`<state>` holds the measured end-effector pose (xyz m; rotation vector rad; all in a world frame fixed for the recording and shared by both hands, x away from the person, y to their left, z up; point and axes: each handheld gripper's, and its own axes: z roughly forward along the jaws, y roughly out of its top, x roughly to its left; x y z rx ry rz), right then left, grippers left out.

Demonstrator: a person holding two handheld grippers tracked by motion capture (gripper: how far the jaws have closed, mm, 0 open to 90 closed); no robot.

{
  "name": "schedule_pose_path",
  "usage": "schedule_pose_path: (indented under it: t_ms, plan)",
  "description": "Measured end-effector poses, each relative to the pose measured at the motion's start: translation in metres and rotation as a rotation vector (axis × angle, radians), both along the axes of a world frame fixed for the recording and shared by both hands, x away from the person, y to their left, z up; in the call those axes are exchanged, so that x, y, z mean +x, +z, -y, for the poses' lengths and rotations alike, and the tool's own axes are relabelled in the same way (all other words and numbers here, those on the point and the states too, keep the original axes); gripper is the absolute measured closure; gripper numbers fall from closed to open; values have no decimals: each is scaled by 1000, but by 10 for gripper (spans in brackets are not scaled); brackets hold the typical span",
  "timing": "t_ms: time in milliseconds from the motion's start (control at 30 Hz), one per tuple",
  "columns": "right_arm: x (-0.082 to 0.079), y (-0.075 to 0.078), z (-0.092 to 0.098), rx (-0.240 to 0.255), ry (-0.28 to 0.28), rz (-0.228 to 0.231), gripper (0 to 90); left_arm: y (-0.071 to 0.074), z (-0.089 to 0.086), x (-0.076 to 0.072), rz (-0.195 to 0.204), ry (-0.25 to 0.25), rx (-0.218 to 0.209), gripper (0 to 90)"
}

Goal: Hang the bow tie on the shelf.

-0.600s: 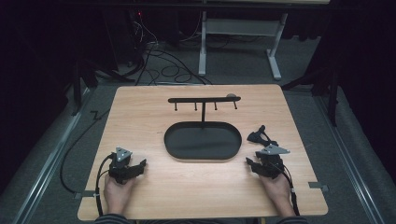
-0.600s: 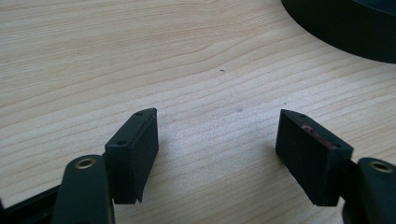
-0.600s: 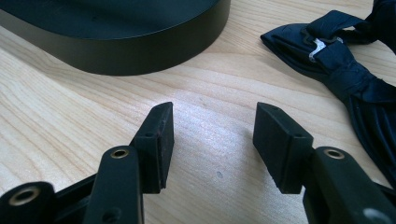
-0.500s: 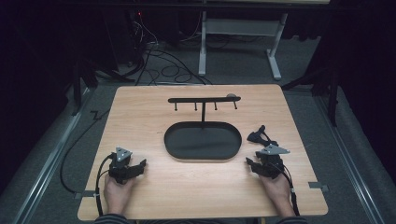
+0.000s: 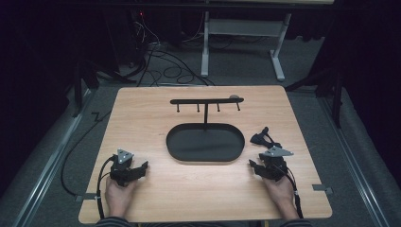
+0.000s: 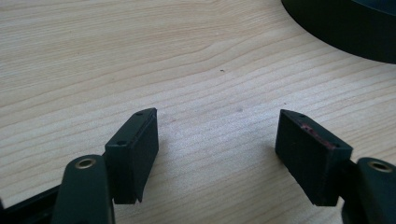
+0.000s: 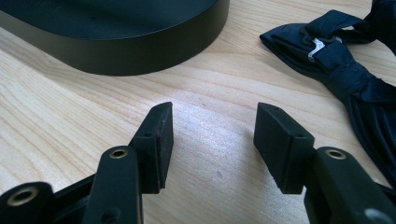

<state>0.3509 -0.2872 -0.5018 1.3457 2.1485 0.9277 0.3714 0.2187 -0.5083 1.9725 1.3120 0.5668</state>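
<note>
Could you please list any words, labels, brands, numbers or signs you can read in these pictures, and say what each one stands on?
None: no readable text in any view.
The bow tie carries a small white tag, too small to tell whether it bears print.
The stand, its tray, the table and both grippers' fingers are unmarked.
</note>
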Motion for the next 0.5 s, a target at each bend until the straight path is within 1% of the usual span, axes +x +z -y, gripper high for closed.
schedule_pose_path:
  t_ms: [367, 500]
  plan:
    - [-1, 0, -1, -9, 1, 4, 489, 0, 0, 0, 0, 0, 0, 307]
    - [0, 0, 0, -2, 4, 1, 487, 0, 0, 0, 0, 1, 0, 308]
